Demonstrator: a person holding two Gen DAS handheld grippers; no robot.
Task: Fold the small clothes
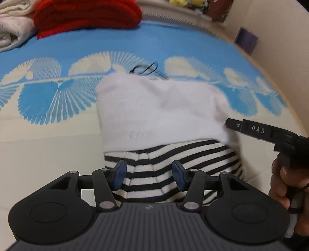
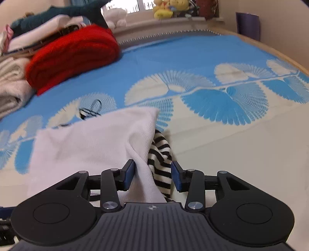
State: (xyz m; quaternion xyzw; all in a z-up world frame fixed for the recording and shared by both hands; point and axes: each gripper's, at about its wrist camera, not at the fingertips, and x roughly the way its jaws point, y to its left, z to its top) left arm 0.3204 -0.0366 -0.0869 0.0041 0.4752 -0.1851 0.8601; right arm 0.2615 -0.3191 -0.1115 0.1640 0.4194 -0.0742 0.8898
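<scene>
A white garment (image 1: 160, 112) lies folded over a black-and-white striped piece (image 1: 173, 154) on the blue and cream bedspread (image 1: 58, 135). My left gripper (image 1: 149, 174) hovers open over the striped cloth, its blue pads clear of it. One finger (image 1: 251, 129) of the right gripper reaches the white garment's right edge, with a hand (image 1: 280, 183) behind it. In the right wrist view my right gripper (image 2: 152, 174) stands open. A ridge of the white garment (image 2: 87, 144) and the striped cloth (image 2: 160, 154) sits between its pads. The left pad (image 2: 129, 172) brushes the white fold; the right pad is clear.
A red folded blanket (image 2: 73, 56) and cream towels (image 2: 9, 90) are stacked at the far left of the bed. A thin black cord loop (image 2: 92, 110) lies just beyond the white garment. Plush toys (image 2: 168, 7) sit on the sill, a purple object (image 2: 248, 24) by the wall.
</scene>
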